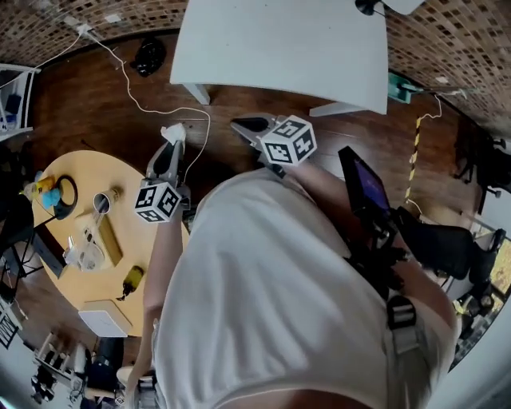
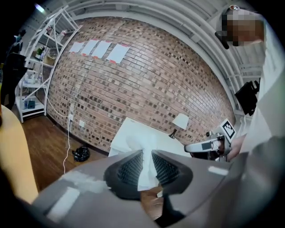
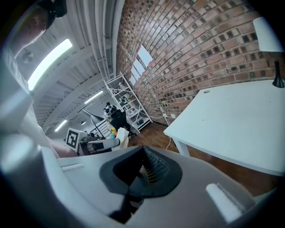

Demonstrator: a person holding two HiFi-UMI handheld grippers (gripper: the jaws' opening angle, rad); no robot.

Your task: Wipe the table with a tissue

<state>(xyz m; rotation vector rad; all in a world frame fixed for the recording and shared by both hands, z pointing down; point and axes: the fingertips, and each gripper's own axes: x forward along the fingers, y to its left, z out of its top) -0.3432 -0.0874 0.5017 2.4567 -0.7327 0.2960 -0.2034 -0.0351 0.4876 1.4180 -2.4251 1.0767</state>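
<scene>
Left claw (image 2: 147,165): clamped on white tissue (image 2: 145,178)
Right claw (image 3: 141,171): jaws together, nothing between
White tabletop (image 1: 287,48): far, beyond both claws

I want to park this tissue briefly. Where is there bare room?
The white table is bare up to the lamp at its corner. The round wooden table is crowded through its middle; only its edge toward the white table is free.

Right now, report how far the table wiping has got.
Done: the tissue is pinched in the left claw. In hand: that claw is in the air over the floor, beside the round table; the right claw is shut, empty. Left: the wiping; the tissue touches no table yet.
</scene>
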